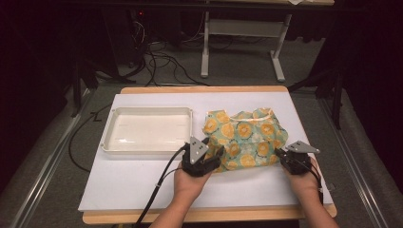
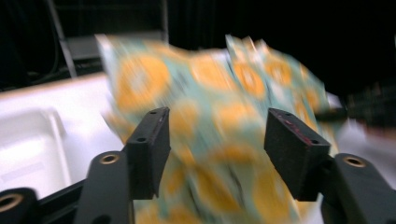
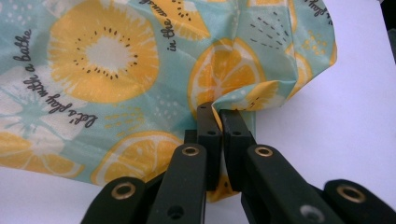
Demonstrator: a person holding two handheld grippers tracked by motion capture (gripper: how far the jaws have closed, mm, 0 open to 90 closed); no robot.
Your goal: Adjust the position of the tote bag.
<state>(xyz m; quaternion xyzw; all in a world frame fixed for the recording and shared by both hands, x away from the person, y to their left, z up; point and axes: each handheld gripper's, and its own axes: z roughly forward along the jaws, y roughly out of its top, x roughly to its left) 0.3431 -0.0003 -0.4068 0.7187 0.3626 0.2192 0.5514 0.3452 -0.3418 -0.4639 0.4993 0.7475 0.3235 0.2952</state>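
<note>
Presently: fruit-print garment (image 1: pixel 244 137), long axis across the bench (image 1: pixel 142 190), right of tray (image 1: pixel 147 129). Right claw (image 3: pixel 218 116) pinches its hem; left claw (image 2: pixel 215 140) wide, fabric between, untouched.

Left black two-jaw gripper (image 1: pixel 215 153): jaws spread, nothing pinched. Right black two-jaw gripper (image 1: pixel 280 154): jaws clamped together; both held low, forearms entering from below.

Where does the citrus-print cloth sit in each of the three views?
High view: citrus-print cloth lies right of centre, beside the white tray.
Left gripper view: blurred, at centre, behind and between the open jaws.
Right gripper view: across the top and left, an edge pinched by the right claw.
Shared landmark: the white table surface.
</note>
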